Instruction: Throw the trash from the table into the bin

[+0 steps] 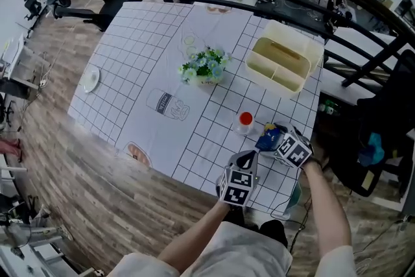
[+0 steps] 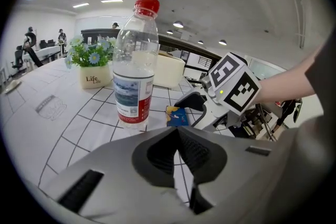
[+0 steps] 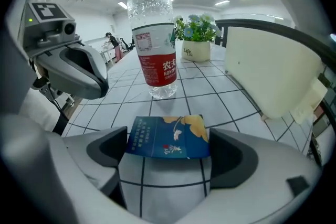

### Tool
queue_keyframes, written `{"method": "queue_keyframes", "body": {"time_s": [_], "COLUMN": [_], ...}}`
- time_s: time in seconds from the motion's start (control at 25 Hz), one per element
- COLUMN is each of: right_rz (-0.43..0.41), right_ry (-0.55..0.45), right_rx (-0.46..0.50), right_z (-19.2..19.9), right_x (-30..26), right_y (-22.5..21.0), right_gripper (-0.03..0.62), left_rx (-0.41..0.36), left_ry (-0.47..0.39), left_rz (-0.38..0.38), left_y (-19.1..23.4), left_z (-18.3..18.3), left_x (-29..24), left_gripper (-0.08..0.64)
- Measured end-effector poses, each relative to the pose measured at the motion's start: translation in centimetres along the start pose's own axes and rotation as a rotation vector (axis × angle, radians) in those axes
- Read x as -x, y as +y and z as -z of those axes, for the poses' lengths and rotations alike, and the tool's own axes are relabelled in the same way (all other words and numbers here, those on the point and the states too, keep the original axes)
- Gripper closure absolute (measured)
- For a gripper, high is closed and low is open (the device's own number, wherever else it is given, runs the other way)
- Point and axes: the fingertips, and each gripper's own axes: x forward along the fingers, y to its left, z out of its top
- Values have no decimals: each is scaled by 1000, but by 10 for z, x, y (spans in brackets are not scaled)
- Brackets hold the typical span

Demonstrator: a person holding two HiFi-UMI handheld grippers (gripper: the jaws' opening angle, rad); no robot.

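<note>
Head view first: the desk (image 1: 142, 48) with the black-grid cloth fills most of the frame, and both claws sit near its lower right edge. The right claw (image 3: 168, 149) is wide open. In the right gripper view the blue packet (image 3: 168, 134) lies flat on the cloth right between its two tips, filling the gap side to side. Can't tell if the pads actually touch it, though. The left claw (image 2: 179, 139) is closed, jaws together, nothing in them, and in the head view it's just lower left of the right one. A clear water bottle (image 1: 244, 122) with a red cap stands upright just beside the packet, toward the frame centre. The cream bin (image 1: 295, 36) with dividers inside is at the upper right of the desk, well apart from the packet. A little pot of flowers (image 1: 205, 67) sits mid-desk, left of the bin, and a small white plate (image 1: 91, 80) is over by the left edge. So the packet's on the desk, not in the bin.
</note>
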Motion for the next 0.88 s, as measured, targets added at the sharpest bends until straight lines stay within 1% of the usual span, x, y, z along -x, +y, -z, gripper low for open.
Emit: {"method": "queue_keyframes", "body": {"time_s": [0.08,0.12,0.2,0.48,0.56,0.72,0.88], "right_rz": [11,15,18,29,27,35,47], "right_ry": [-23,-38,-55,-106,-107,-113,-127], "right_rx": [-26,-38,-47,-7,-2,-6,-26], "right_z": [0,0,4,27,35,43,41], "right_x": [4,6,11,36,41,46,51], "right_y": [0,1,7,44,51,60,64], "right_gripper": [99,112,115,118,118,118,118], "left_rx": [1,-1,-3,39,53,57,46], "left_ry": [-2,-5,-6,-27,-26,-26,-26], "left_rz": [-6,-11,-28,-113,-127,-122,-112], "left_y": [-5,-9,-16,-47,-55,-70,-70], "left_z": [3,4,9,36,44,55,59], "left_x": [2,4,8,30,34,42,47], "left_gripper": [535,535,535,535,535,535,535]}}
